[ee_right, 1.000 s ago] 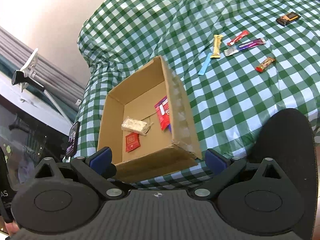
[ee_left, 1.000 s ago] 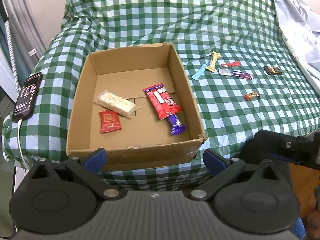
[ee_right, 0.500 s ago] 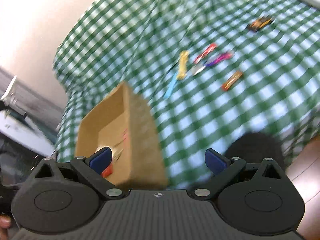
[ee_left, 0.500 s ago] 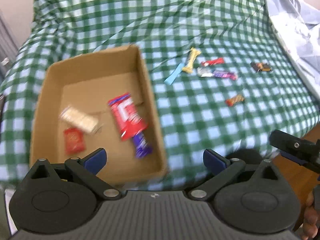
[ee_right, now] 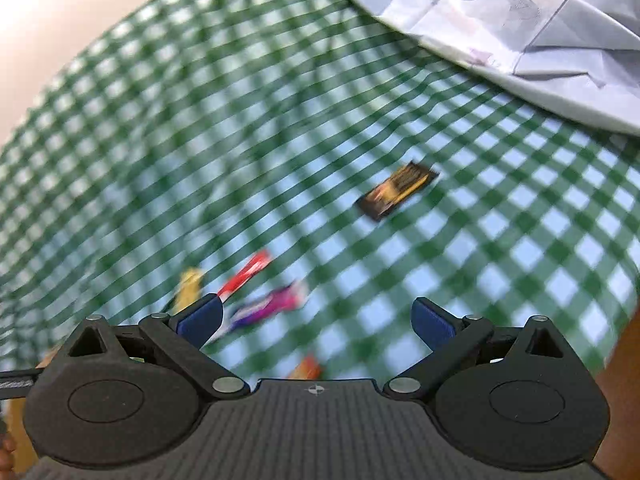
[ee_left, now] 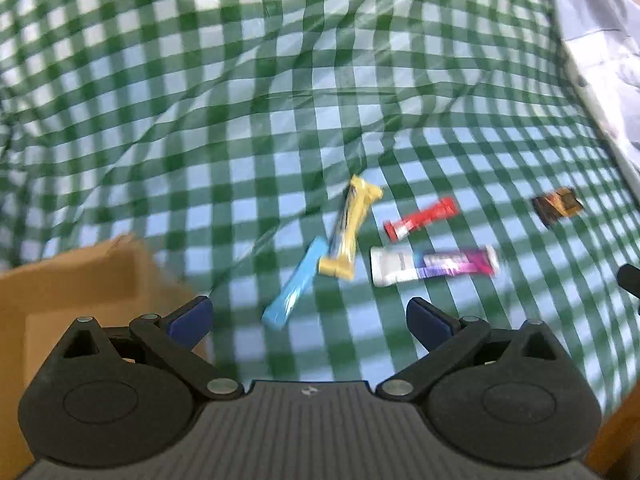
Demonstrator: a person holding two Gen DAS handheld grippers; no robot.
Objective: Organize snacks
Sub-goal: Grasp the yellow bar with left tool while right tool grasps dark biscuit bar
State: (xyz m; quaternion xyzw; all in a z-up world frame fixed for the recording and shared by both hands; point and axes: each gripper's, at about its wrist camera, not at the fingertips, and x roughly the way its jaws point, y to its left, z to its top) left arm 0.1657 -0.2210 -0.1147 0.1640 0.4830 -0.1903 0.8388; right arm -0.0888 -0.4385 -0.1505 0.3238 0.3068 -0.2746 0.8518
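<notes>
- Motion blur leaves no wrapper lettering readable in either view.
- The left gripper [ee_left: 308, 316] has its jaws apart and empty; the blue stick [ee_left: 294, 284], yellow bar [ee_left: 350, 232], red packet [ee_left: 420, 218] and purple-white packet [ee_left: 434, 266] lie at 12 o'clock on the checked cloth [ee_left: 240, 100].
- Only the left view shows the cardboard box [ee_left: 72, 280], at 9 o'clock.
- The right gripper [ee_right: 316, 318] also has its jaws apart and empty; the dark packet [ee_right: 396, 190] lies at 1 o'clock.
- Only the right view shows an orange wrapper [ee_right: 308, 368].

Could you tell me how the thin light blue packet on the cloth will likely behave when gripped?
The light blue packet looks flat and thin, so probably light and floppy. It lies flush on the wrinkled checkered cloth, so fingers may catch fabric.
</notes>
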